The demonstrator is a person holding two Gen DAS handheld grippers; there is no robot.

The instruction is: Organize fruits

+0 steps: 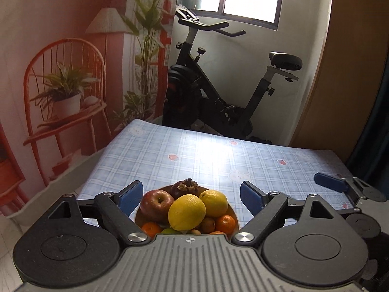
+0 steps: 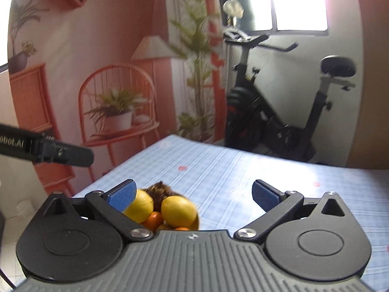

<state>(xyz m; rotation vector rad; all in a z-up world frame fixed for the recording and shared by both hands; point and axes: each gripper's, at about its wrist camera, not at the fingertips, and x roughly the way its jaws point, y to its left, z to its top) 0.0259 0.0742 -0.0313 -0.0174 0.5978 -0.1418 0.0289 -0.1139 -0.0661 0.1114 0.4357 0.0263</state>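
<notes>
Precariously heaped fruit bowl [image 1: 234, 215], both grippers spread and empty.
Left gripper [image 1: 192, 196] and right gripper [image 2: 193, 194] hover near; a nudge could roll the top lemon [image 1: 186, 212] onto the tablecloth [image 1: 218, 155].

Left claw [image 1: 190, 196]: blue pads spread wide, nothing gripped, pointing forward and downward. Right claw [image 2: 193, 194]: pads likewise fully apart, empty, angled downward alongside.

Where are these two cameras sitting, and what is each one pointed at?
Left wrist: rides on the left gripper, facing over the fruit bowl toward an exercise bike; its open blue fingers show, plus the right gripper's finger.
Right wrist: rides on the open right gripper, same direction; the left gripper's body intrudes.
Shared: bowl, checked table, bike.
</notes>
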